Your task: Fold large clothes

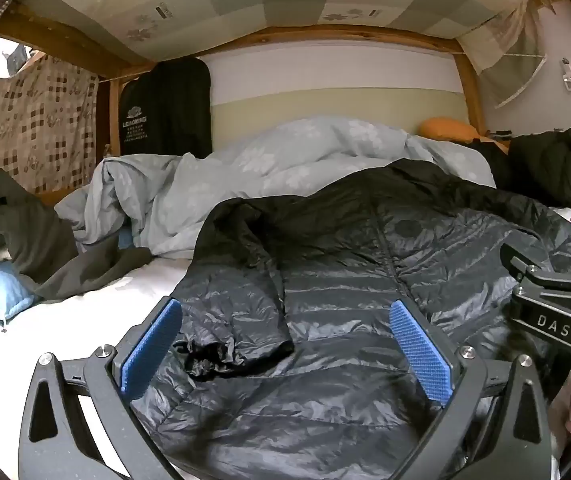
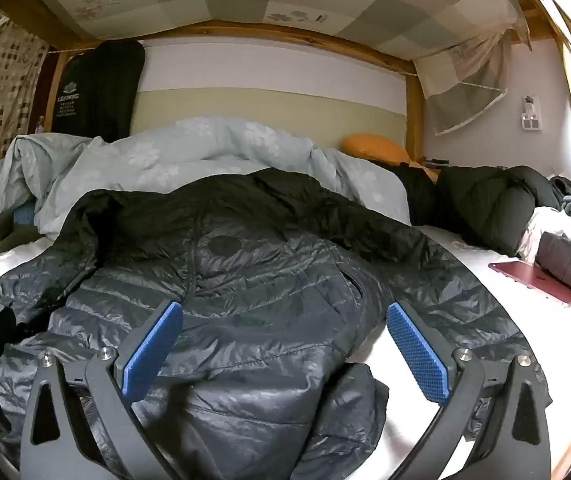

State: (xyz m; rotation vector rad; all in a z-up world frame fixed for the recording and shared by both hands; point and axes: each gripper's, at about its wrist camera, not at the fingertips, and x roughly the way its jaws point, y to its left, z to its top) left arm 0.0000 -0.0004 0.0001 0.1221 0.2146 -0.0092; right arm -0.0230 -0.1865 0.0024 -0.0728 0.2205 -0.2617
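- A black quilted puffer jacket (image 1: 365, 280), shiny and crinkled, lies spread across the bed (image 1: 97, 300) on its white sheet, reaching the near edge.
- One sleeve (image 1: 241, 320) is folded in over the jacket's front; its cuff is bunched.
- A rumpled pale blue floral duvet (image 1: 245, 168) is heaped behind, hiding the jacket's collar end.
- The left claw (image 1: 285, 344) and right claw (image 2: 285, 344) hover slightly nose-down over the jacket, blue ribbed pads spread wide, gripping nothing.
- A dark red flat object (image 2: 533, 276) near the bed's right edge is partly covered.
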